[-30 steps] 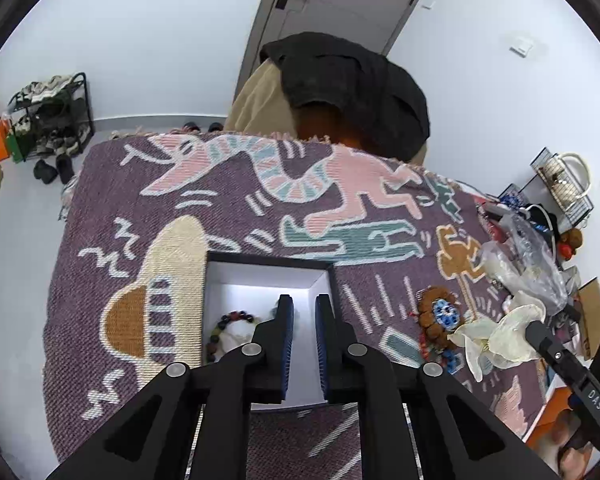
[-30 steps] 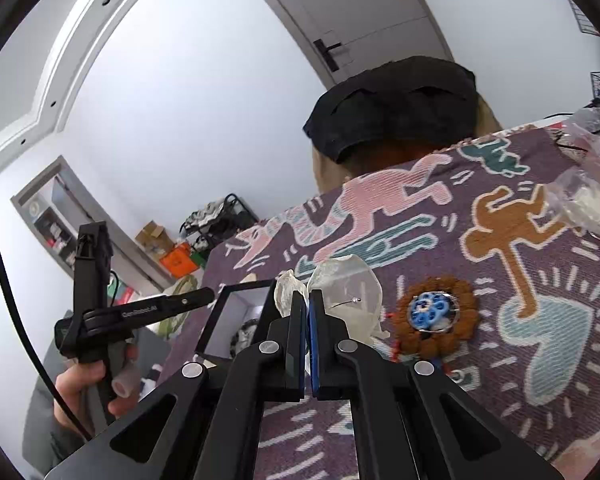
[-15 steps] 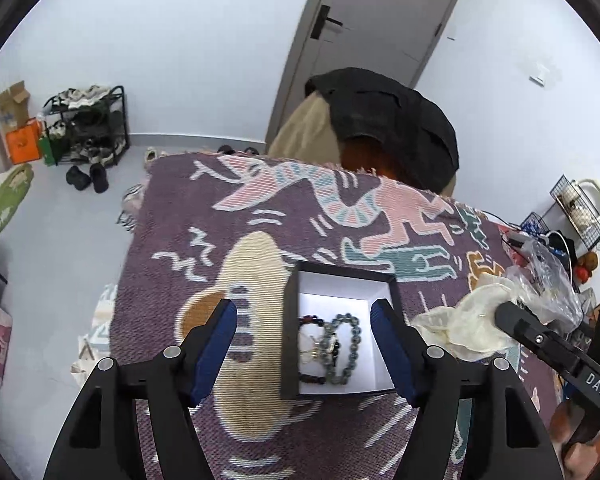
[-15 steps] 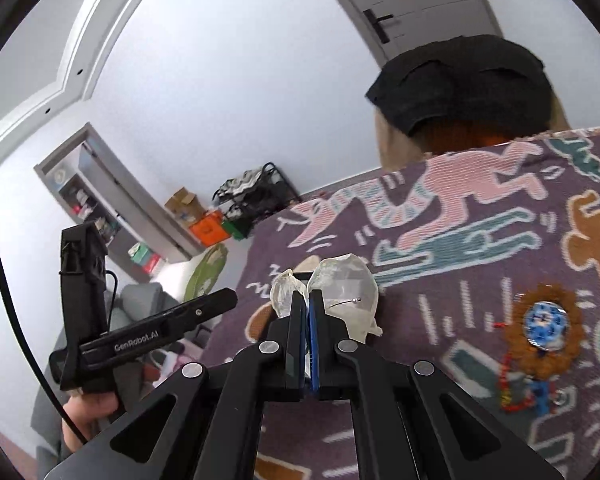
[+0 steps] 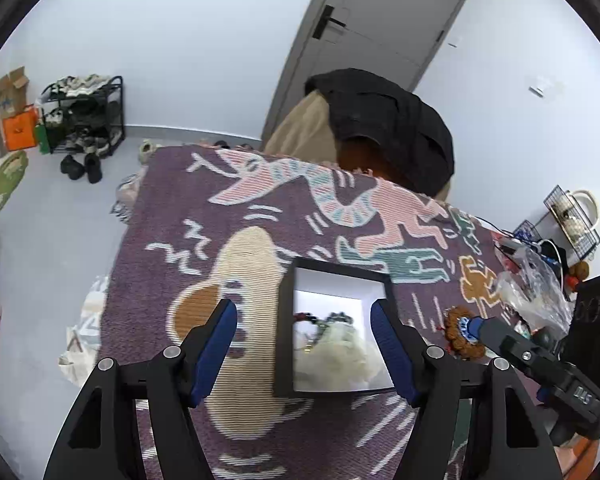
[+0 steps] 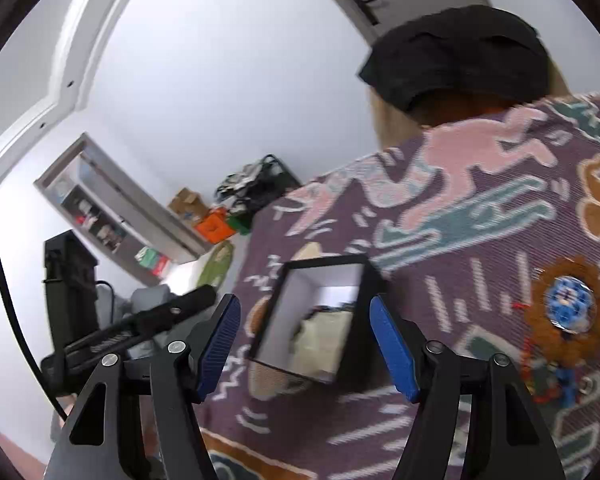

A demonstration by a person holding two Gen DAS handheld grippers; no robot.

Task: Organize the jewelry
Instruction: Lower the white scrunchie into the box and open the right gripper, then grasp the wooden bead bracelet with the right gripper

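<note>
A black box (image 5: 283, 328) with a white inside sits on the patterned purple cloth. In it lie bead bracelets (image 5: 324, 317) and a crumpled clear pouch (image 5: 340, 354). My left gripper (image 5: 304, 354) is open and empty, its jaws to either side of the box, above it. My right gripper (image 6: 306, 350) is open and empty above the same box (image 6: 272, 320), where the pouch (image 6: 324, 340) shows inside. A brown bead bracelet with a blue centre (image 6: 568, 312) lies on the cloth to the right; it also shows in the left wrist view (image 5: 458, 330).
A chair draped with a black garment (image 5: 384, 120) stands at the far table edge. Clear bags and clutter (image 5: 536, 292) lie at the right edge. A shoe rack (image 5: 82, 120) stands on the floor at left.
My right gripper opened and let the clear pouch drop into the box. My left gripper opened earlier and has stayed open over the box.
</note>
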